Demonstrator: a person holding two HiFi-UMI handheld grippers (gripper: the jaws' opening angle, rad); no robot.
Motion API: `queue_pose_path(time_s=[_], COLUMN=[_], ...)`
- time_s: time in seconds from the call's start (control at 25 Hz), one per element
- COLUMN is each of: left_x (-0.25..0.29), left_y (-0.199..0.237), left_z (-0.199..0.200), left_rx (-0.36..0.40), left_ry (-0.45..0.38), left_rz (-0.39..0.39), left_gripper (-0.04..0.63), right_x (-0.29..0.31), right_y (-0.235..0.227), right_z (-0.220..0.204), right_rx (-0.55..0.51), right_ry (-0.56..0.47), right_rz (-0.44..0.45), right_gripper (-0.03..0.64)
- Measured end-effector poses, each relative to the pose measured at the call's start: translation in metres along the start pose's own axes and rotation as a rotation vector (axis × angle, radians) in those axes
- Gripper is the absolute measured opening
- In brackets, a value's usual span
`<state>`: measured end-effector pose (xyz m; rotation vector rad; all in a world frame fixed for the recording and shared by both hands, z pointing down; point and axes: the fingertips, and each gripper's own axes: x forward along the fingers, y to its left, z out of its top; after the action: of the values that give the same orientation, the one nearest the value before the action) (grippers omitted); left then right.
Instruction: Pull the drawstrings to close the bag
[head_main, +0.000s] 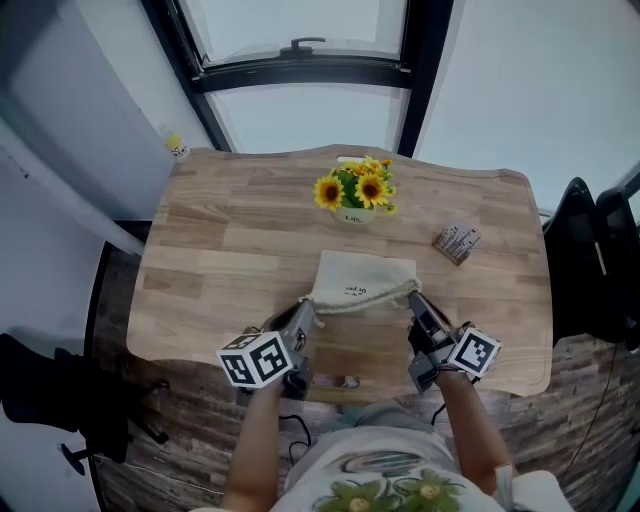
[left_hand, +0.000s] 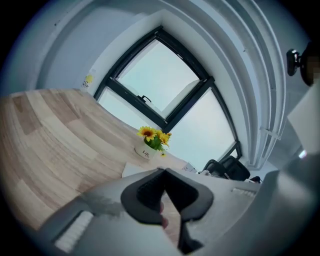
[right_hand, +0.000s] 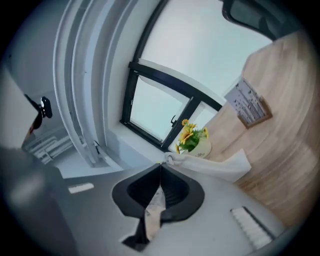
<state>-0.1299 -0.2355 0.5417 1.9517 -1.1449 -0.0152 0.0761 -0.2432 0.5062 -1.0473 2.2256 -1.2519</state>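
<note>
**A:** Right gripper (head_main: 414, 298) is clamped on the drawstring (right_hand: 154, 212). The left gripper (head_main: 306, 310) is closed as well, seemingly on the other end.

**B:** And where is the bag (head_main: 362, 275)?

**A:** On the table (head_main: 220, 250), between both tips. Its gathered mouth runs from one tip to the other. I judge each hand must pull outward along that line.

Pale wood bench (head_main: 220, 250), matt, grain showing. Cream cloth bag (head_main: 362, 275), soft and creased, drawstring (right_hand: 154, 210) the same cloth. Left tool (left_hand: 162, 171) and right tool (right_hand: 160, 166): smooth grey plastic, matt black ribbed pads (right_hand: 175, 192). Little pot (head_main: 352, 215), glossy white.
</note>
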Motion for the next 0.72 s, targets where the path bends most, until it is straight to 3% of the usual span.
queue_pose_path(time_s=[0.2,0.4,0.72], left_x=[-0.007,-0.013,-0.029], left_y=[-0.007,-0.013,-0.020], left_z=[0.016,0.025,0.034], left_rx=[0.040,0.125,0.163], left_ry=[-0.072,-0.127,-0.181], left_rz=[0.044,0.145,0.220], left_gripper=[0.006,0.006,0.006], right_x=[-0.013,-0.027,-0.047], right_y=[-0.006,-0.011,0.002], right_z=[0.020,0.033,0.050], right_rx=[-0.199,-0.384,-0.616], right_ry=[-0.061,-0.066,-0.088], right_rz=[-0.186,-0.379,-0.491], right_gripper=[0.006,0.006,0.005])
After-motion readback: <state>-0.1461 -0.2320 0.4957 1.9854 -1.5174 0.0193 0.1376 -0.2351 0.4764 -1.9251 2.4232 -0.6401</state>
